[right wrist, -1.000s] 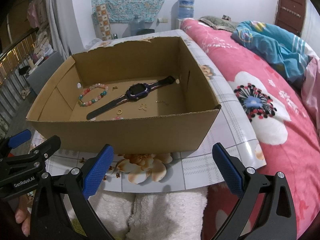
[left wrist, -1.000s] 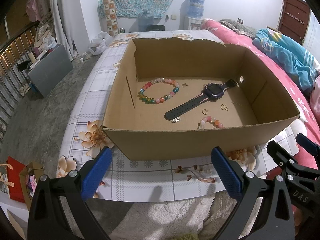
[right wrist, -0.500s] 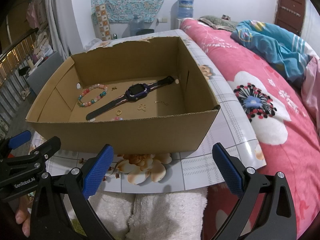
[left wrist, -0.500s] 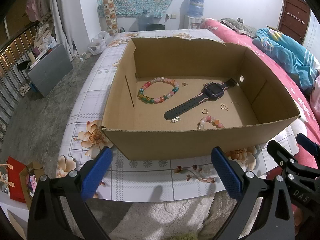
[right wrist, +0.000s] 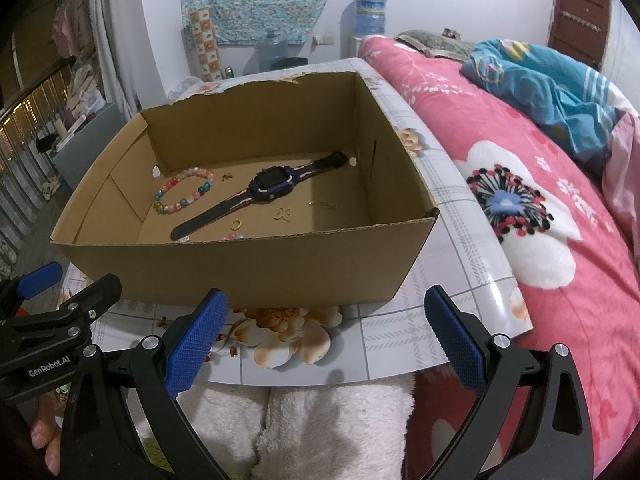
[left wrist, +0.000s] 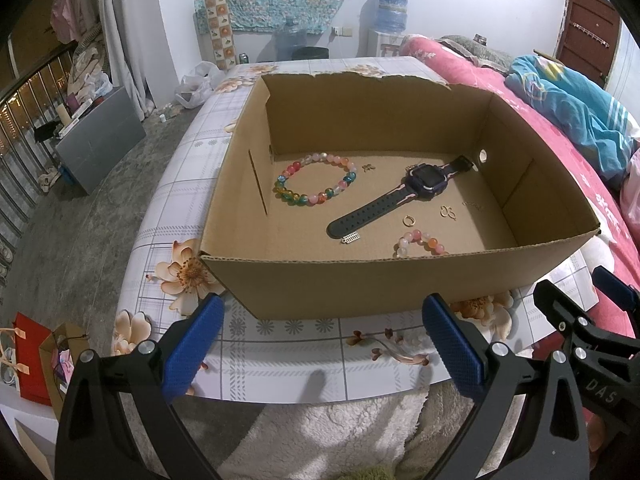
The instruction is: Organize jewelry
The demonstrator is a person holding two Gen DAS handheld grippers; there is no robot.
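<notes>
Both my left gripper and right gripper hang spread wide and empty at the near table edge, short of the cardboard box. Inside lie the watch, the beaded bracelet far-left, and a second bracelet near-right. I'd clear the near wall first, then drop straight onto one piece.

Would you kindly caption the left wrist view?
Open left gripper before a cardboard box holding a watch and bead bracelet.
</notes>
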